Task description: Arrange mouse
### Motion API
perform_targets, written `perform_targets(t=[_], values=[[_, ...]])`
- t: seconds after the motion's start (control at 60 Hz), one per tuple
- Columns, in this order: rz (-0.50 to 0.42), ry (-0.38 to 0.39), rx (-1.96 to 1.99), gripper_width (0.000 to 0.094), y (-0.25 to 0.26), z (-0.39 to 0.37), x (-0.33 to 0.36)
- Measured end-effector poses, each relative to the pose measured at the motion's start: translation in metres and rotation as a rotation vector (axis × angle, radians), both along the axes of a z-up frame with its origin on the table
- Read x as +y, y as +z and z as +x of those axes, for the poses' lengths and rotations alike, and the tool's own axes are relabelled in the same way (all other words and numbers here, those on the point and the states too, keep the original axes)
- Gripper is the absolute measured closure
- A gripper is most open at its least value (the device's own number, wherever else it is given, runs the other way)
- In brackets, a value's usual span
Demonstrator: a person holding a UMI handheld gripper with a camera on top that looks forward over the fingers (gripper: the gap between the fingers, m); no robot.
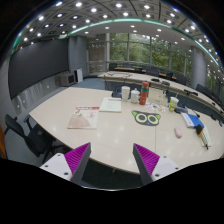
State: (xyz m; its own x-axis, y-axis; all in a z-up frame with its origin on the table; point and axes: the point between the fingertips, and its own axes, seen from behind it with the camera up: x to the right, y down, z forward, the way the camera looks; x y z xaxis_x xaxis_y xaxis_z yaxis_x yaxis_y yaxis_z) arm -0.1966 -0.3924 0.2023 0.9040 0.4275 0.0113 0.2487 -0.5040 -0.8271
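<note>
My gripper (pixel 112 150) is open and empty, its two magenta pads (pixel 77 158) spread wide above the near edge of a large pale table (pixel 110 135). Far beyond the fingers, to the right, lies a dark mat with two pale ovals (pixel 146 118). A small pale object (pixel 178 131), which may be the mouse, lies on the table to the right of the mat. Both are well out of the fingers' reach.
On the table are a pinkish flat item (pixel 83 119) at the left, a white sheet (pixel 111 104), a red bottle (pixel 144 96) and a blue item (pixel 192 120). A dark chair (pixel 25 133) stands at the left edge. Windows line the far wall.
</note>
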Motion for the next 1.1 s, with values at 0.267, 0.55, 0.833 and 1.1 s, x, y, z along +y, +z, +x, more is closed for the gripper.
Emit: perform_targets(t=[0.267,0.55,0.833,1.1], values=[[-0.087,-0.179,-0.068,0.0078,-0.096,0.163,0.055],[-0.044,-0.263,-0.069,0.0087,-0.159,0.298,0.207],[-0.047,-0.286,-0.049,0.0122,-0.196,0.347,0.362],[-0.071,-0.289,-0.033,0.0469,-0.214,0.349,0.411]])
